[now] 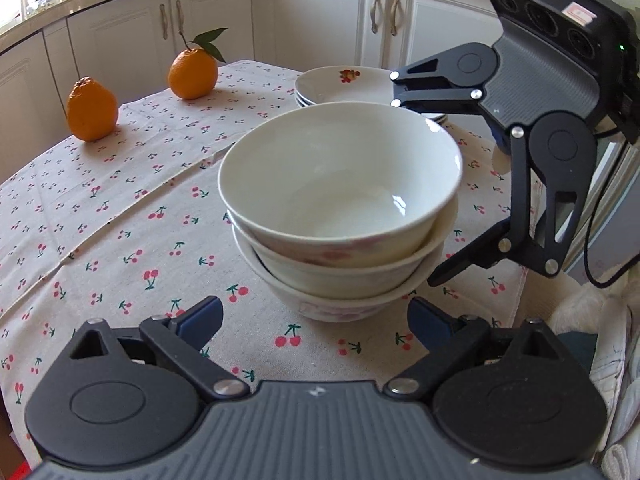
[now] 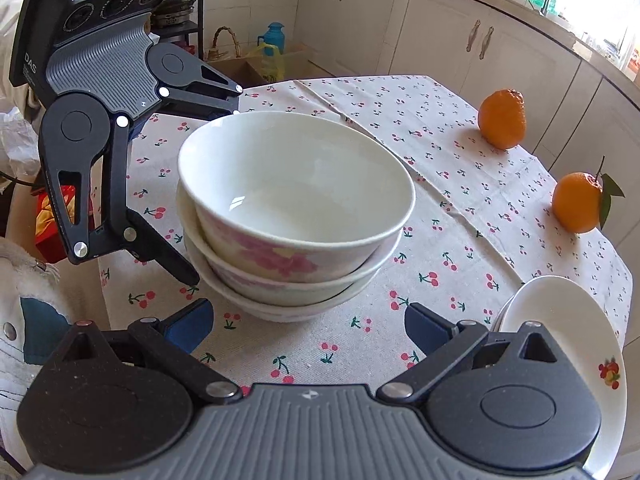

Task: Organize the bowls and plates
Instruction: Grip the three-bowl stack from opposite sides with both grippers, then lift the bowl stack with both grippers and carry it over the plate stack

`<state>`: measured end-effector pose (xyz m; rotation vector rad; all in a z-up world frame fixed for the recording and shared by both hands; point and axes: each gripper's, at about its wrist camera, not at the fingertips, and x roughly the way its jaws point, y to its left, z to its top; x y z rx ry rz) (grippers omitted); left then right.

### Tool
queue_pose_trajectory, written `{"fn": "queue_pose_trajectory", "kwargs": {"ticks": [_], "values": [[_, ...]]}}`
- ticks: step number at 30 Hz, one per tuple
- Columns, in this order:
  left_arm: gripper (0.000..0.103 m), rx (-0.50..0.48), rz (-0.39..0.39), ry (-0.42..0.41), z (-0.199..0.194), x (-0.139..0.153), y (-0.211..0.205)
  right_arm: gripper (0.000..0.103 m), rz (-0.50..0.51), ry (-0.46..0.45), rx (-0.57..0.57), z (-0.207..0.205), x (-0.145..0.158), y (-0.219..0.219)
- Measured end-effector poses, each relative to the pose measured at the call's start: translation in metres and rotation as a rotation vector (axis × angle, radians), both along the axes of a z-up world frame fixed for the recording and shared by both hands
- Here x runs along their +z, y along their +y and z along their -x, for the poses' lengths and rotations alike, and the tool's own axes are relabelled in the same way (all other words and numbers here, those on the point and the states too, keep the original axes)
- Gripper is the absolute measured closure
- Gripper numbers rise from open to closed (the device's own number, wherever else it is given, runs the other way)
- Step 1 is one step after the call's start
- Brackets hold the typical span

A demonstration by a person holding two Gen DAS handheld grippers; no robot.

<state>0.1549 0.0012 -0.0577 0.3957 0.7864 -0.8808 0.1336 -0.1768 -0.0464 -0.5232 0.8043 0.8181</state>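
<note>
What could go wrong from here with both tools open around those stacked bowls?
1. The top bowl sits tilted and off-centre in the bowl stack; a squeeze from one side might slide or tip it.
2. The left tool and right tool approach the same stack from opposite sides, so their fingers could collide.
3. The plate stack lies right beside the right tool, which could clip it.

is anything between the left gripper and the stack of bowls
Nothing visible does. The left gripper has open jaws facing the stack of bowls, with only bare cherry-print tablecloth between. The right gripper flanks the other side.
</note>
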Motion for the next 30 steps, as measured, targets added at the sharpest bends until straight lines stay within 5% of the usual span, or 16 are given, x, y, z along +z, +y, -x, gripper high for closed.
{"fn": "queue_pose_trajectory", "kwargs": {"ticks": [14, 30], "values": [[0.018, -0.169, -0.014, 0.042, -0.013, 0.001, -0.001, 0.009, 0.006, 0.067, 0.155, -0.02, 0.004, 0.01], [0.022, -0.242, -0.019, 0.065, -0.023, 0.002, -0.005, 0.014, 0.024, 0.119, 0.222, -0.026, 0.007, 0.013]]}}
